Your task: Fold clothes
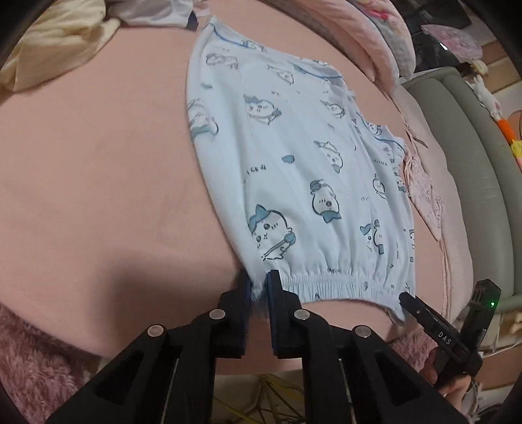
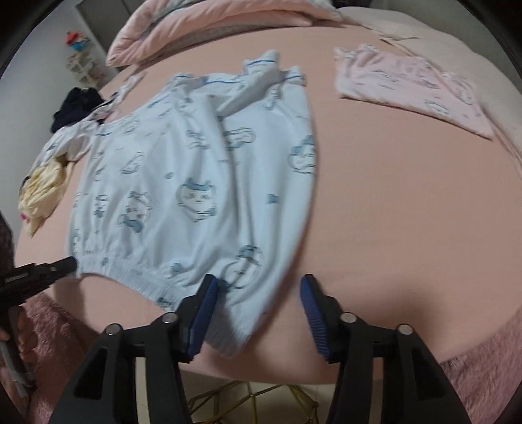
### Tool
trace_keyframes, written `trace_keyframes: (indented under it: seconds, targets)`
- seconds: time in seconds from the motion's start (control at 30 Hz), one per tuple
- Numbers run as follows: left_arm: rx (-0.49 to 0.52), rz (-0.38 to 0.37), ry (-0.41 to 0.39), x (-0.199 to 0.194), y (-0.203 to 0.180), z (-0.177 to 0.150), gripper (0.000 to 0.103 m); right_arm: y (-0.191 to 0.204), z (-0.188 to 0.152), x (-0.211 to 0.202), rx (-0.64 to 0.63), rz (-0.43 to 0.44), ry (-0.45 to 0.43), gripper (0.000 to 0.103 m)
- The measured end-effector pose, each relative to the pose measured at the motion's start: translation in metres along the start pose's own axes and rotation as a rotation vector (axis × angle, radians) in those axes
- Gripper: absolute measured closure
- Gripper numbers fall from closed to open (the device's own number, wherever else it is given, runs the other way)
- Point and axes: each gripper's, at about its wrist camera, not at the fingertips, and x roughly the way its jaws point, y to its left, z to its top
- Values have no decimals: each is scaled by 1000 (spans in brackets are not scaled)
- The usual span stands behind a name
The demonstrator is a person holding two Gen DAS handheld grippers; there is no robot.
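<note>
A light blue garment (image 1: 293, 156) with blue cartoon prints lies spread flat on the pink bed sheet (image 1: 98, 163), its elastic hem toward me. My left gripper (image 1: 259, 290) is shut on the hem's left corner. In the right wrist view the same garment (image 2: 195, 182) lies flat, and the left gripper (image 2: 63, 264) shows at the hem's far end. My right gripper (image 2: 258, 282) stands open, its blue pads (image 2: 204, 313) wide apart. The hem's right corner lies between them, loose. The right gripper's tip (image 1: 406, 298) touches that corner in the left wrist view.
A folded pink garment (image 2: 407, 84) lies to the right of the blue one. A yellow cloth (image 2: 42, 189) and dark clothes (image 2: 78, 104) lie at the left. A pink duvet (image 2: 195, 22) is bunched at the back. A fuzzy pink blanket (image 2: 473, 375) covers the near edge.
</note>
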Motion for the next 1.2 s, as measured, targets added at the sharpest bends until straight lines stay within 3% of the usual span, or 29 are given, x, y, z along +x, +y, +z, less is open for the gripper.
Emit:
trace_keyframes:
  seconds: [0.03,0.1,0.2,0.33,0.47,0.57,0.67,0.7,0.73,0.83,0.93,1.0,1.03,1.1,1.17,1.2]
  targets:
    - [2,-3,-4,-3,-1,-1,96,2,-1,-2,-6,36,2,83]
    - [5,-8,-11,-9,-3,-4,96,7,-2,-5,-20,80,-10,94]
    - [4,13,-30,-19,-3,-9,96,17,-3,-21,-71,43,-32,95]
    - [5,74,-19,-16,-1,-10,96,31,4,-37,-106,61,-82,95]
    - [22,125,34,1,-2,-9,95,20,-7,6,-80,13,55,98]
    - [27,159,34,-8,-5,-3,91,19,-5,-19,-84,55,3,93]
    - [57,337,-90,-32,-13,1,92,17,-3,-53,-108,60,-120,88]
    - [81,325,-111,-37,-20,4,92,15,0,-59,-112,32,-144,80]
    - [106,258,-106,-38,-28,9,92,12,4,-59,-111,8,-144,73]
    - [212,128,-78,-23,-62,21,90,0,17,-41,-73,31,-111,73]
    - [340,238,-34,16,-96,28,90,-9,15,-14,-42,34,-36,73]
    - [368,251,70,41,-101,24,90,-10,5,0,-61,-9,46,76]
    - [359,278,112,48,-97,21,89,-10,2,-5,-73,-12,40,75]
    - [318,258,109,42,-91,22,89,-19,2,-20,-61,33,62,73]
    - [293,267,135,38,-96,35,90,-30,11,-33,-55,97,24,73]
    - [301,246,106,35,-105,44,90,-37,24,-38,-55,80,5,73]
